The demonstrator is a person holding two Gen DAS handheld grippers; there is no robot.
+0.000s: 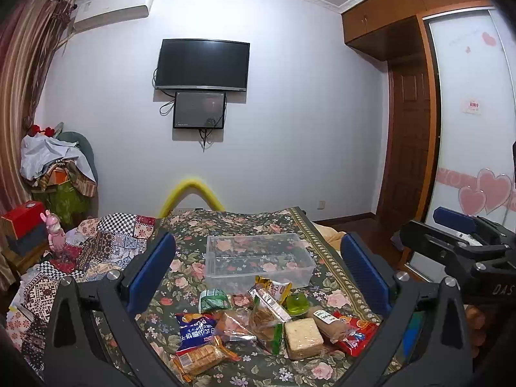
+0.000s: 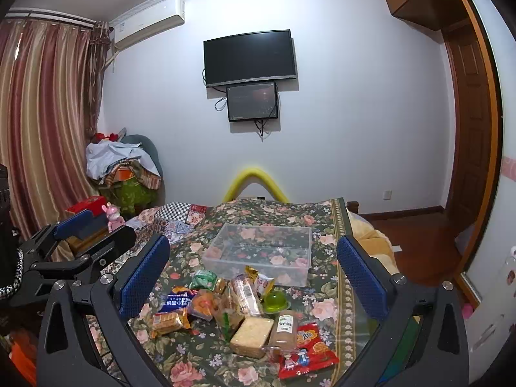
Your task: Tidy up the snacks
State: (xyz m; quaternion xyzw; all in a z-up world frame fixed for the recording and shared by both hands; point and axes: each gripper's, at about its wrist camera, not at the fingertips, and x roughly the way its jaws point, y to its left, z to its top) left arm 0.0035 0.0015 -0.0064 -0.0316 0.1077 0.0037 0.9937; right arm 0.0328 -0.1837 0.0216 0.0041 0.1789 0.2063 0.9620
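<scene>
A dark floral bedspread carries a clear plastic bin behind heaped snack packets. Left gripper and right gripper both gape wide, holding nothing.

Bin: I see clear, smooth plastic, the floral print showing through its walls.
Bed cover: I read it as matt woven cloth with a rose print.
Red packet: glossy film, catching light, by the cover's right edge.
Jelly cup: translucent green, shiny plastic.
Cracker block: clear glossy wrap over a rough, grainy face.
Left gripper pads: I see blue, textured rubber-like facing on matt black plastic, with bright metal screws.
Wardrobe: brown wood, satin sheen.
</scene>
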